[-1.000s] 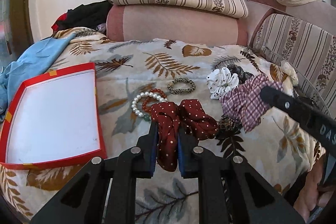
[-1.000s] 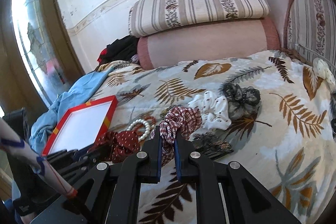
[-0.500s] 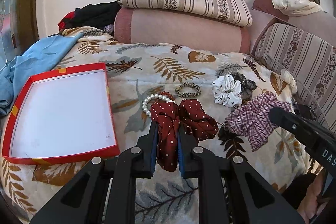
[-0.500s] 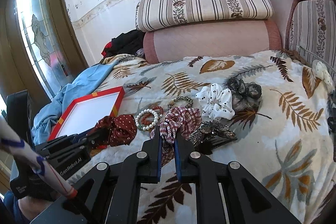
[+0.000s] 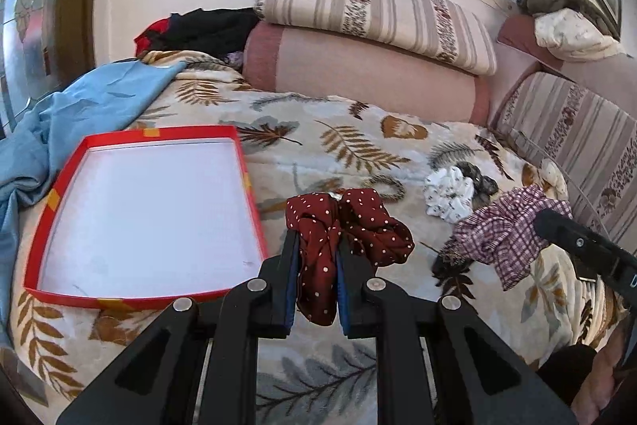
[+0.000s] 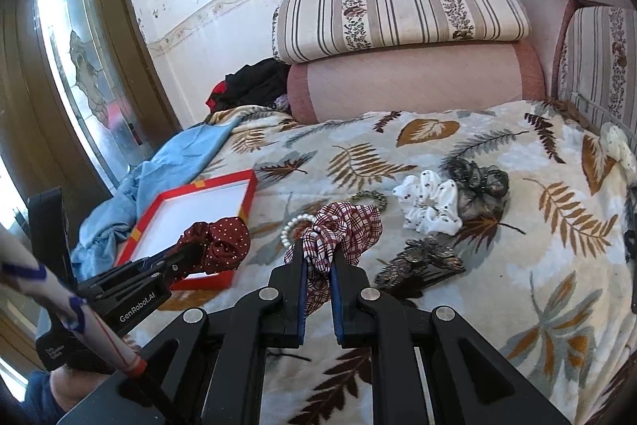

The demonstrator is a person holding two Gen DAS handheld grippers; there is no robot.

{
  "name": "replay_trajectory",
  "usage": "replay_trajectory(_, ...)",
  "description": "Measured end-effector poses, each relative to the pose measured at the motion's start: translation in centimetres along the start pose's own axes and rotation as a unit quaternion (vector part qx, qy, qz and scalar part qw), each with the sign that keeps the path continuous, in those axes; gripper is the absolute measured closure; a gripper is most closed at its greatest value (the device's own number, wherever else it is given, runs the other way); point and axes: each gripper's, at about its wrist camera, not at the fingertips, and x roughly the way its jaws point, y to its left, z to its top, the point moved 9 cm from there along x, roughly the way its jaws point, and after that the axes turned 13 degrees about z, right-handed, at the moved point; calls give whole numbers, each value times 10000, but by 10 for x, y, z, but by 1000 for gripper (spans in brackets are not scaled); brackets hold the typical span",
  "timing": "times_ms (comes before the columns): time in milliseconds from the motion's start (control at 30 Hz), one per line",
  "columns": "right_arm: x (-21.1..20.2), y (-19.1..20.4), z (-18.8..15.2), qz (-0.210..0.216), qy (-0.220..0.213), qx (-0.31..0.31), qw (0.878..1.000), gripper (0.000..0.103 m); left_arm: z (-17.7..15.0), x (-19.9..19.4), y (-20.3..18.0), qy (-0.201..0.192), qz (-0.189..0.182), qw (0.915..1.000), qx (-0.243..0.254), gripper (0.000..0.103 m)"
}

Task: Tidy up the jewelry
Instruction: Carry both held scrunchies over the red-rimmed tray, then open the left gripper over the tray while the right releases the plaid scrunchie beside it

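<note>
Right now both grippers are clamped on cloth: the left gripper (image 5: 316, 257) has its jaws pinched together on one dark red polka-dot scrunchie (image 5: 350, 222), and the right gripper (image 6: 318, 265) has its jaws pinched on one maroon-and-white checked scrunchie (image 6: 344, 226). Both scrunchies hang clear of the leaf-patterned blanket (image 6: 497, 305). One shallow red tray with a white floor (image 5: 147, 214) lies on the blanket at about ten o'clock from the left gripper, near the red scrunchie but not touching it as far as I can see. Counting what lies loose in the right wrist view: one white dotted scrunchie (image 6: 428, 204) at one o'clock from the right gripper, one grey-black scrunchie (image 6: 477, 186) touching it on its far side, one cream dotted scrunchie (image 6: 617, 146) well apart at the blanket's right edge, one dark beaded hair comb (image 6: 422, 261) just beside the right gripper at three o'clock, one pearl bracelet (image 6: 294, 228) partly hidden behind the checked scrunchie, and one small olive beaded bracelet (image 6: 374, 198) beyond it at twelve o'clock. One blue cloth (image 6: 171, 178) is bunched past the tray, and two bolsters are stacked at the wall, a striped cushion (image 6: 398, 14) on a pink one (image 6: 414, 78).
</note>
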Motion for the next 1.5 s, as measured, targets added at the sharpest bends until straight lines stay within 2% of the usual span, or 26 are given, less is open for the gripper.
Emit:
replay_trajectory(367,18,22,27,397,98,190,9990,92,17,1,66,12,305,9977,-599,87)
replay_trajectory(767,69,76,54,809,441,-185,9956,92,30,13,151,98,698,9894,-1272,87)
replay_trajectory(867,91,93,63,924,574,-324,9935,92,39,18,172,110,814,9875,-1347,87)
replay_trajectory(1100,155,138,90,1199,804,-538,9881,92,84,30,207,9,1128,9878,-1078,86)
replay_trajectory(1267,204,160,99,1285,956,-590,9853,92,97,61,226,197,1269,9863,-1039,86)
replay_trajectory(1500,277,169,94,1238,1250,-527,9830,92,93,119,240,687,1248,9829,-1170,86)
